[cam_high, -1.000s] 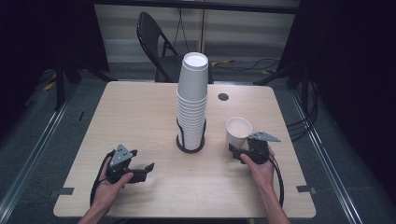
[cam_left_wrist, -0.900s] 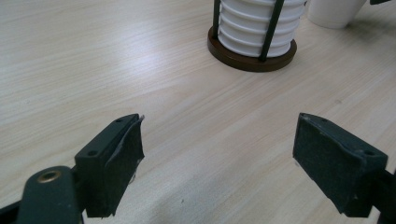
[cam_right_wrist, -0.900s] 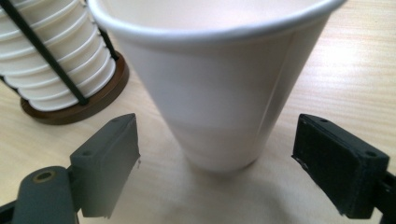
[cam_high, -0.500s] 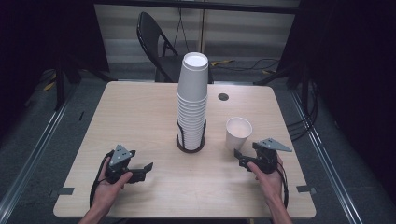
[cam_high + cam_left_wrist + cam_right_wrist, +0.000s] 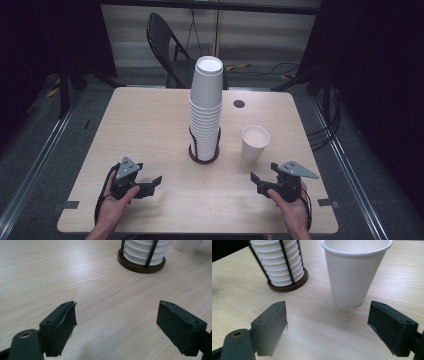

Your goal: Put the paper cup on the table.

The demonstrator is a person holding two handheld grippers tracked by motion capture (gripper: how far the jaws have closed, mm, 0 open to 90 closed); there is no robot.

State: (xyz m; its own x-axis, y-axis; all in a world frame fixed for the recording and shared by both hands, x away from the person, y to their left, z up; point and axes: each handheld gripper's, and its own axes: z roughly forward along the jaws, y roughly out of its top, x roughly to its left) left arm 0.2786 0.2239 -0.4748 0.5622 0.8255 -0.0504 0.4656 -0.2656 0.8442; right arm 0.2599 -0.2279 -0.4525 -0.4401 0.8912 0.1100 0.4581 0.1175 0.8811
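A tall stack of white paper cups (image 5: pixel 206 110) stands in a black wire holder with a dark round base (image 5: pixel 204 156) at the table's middle. A single white cup (image 5: pixel 255 142) stands upright to its right. My right gripper (image 5: pixel 256 183) is held near the front edge, a little short of that cup (image 5: pixel 355 275), open; its jaws have just closed slightly, with nothing between them. My left gripper (image 5: pixel 154 185) rests at the front left, open and empty, pointing toward the stack's base (image 5: pixel 141 263).
The wooden table (image 5: pixel 125 130) has a small black round cap (image 5: pixel 239 104) behind the stack. A black folding chair (image 5: pixel 165 45) stands beyond the far edge. Dark floor and cables surround the table.
My right gripper has drawn back from the single cup toward the front edge, leaving the cup standing by itself. The left gripper has stayed put.
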